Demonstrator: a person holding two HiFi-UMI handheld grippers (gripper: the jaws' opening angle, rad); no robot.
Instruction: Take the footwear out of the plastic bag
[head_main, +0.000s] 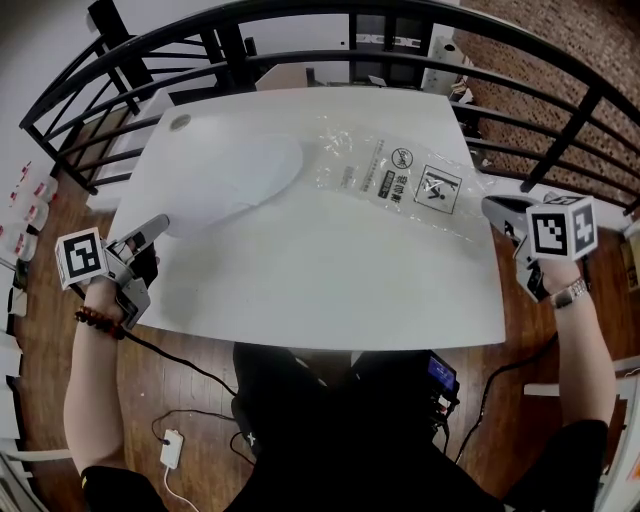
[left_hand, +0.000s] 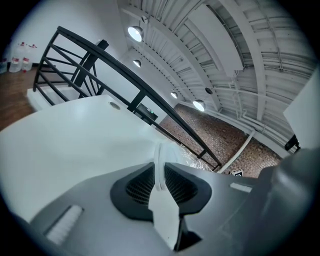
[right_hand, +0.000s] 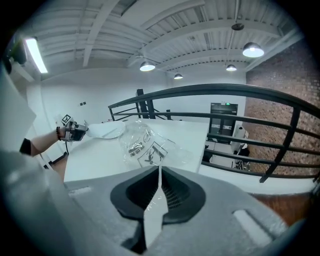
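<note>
Clamping the seemingly light, floppy slipper by its rim in the left gripper at the desk's left edge, the slippery bag in the right gripper.

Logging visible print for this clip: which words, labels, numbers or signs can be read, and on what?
Nothing is legible enough to quote.
plastic bag: square pictogram, round sign, lines of print, all too small to read.
green sign beyond the railing: too small to read.
</note>
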